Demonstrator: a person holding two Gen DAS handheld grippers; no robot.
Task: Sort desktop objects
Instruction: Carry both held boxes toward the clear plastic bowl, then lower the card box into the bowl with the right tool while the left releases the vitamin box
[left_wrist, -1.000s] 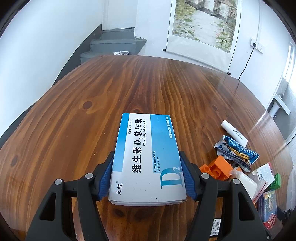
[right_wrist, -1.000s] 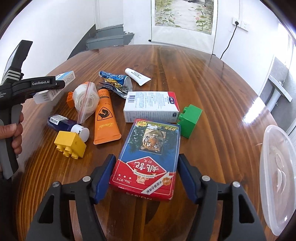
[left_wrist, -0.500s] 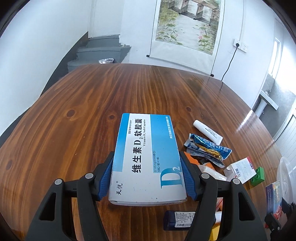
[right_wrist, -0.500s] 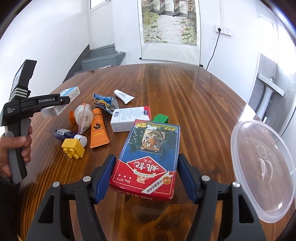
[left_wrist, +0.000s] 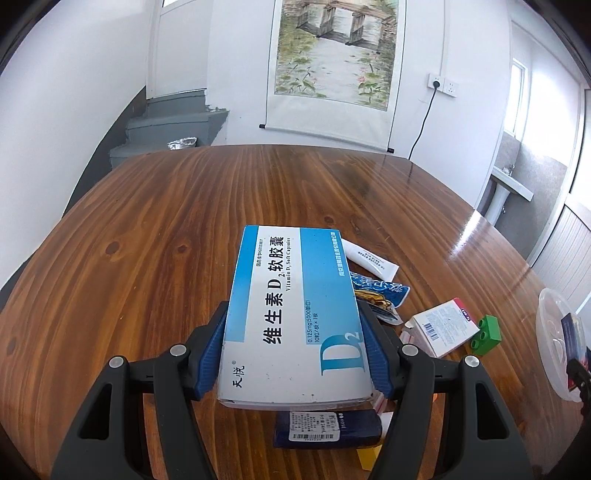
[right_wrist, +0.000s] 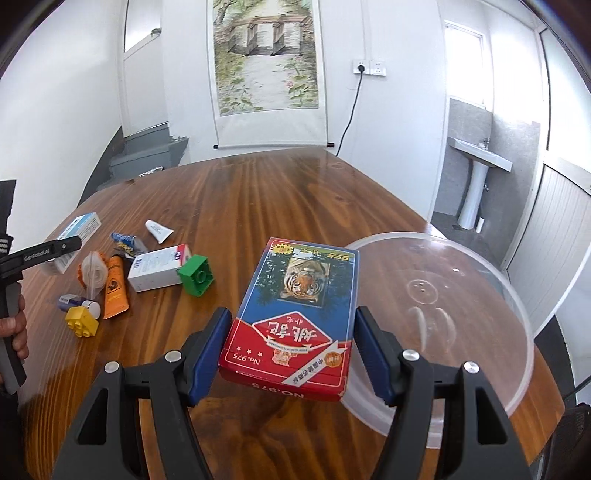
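My left gripper (left_wrist: 295, 350) is shut on a blue and white vitamin D box (left_wrist: 291, 314), its blue pads pressing the long sides. It hangs above the wooden table (left_wrist: 166, 240), left of the pile. My right gripper (right_wrist: 291, 350) is shut on a red and blue playing-card box with a tiger (right_wrist: 299, 310). That box hovers over the left rim of a clear plastic lid (right_wrist: 461, 314). From the right wrist view the vitamin box (right_wrist: 79, 234) shows at far left, with a hand (right_wrist: 14, 325) on the handle.
The pile on the table holds a white and red box (right_wrist: 159, 269), green brick (right_wrist: 195, 275), orange tube (right_wrist: 115, 288), yellow brick (right_wrist: 82, 321), bagged tape roll (right_wrist: 94, 275), white tube (right_wrist: 159, 230), snack wrapper (right_wrist: 125, 240) and dark blue bottle (left_wrist: 328, 428). The table's right edge is just past the lid.
Both grippers rose and swung right with their boxes still held. The card box went from above the pile to over the clear lid's edge.
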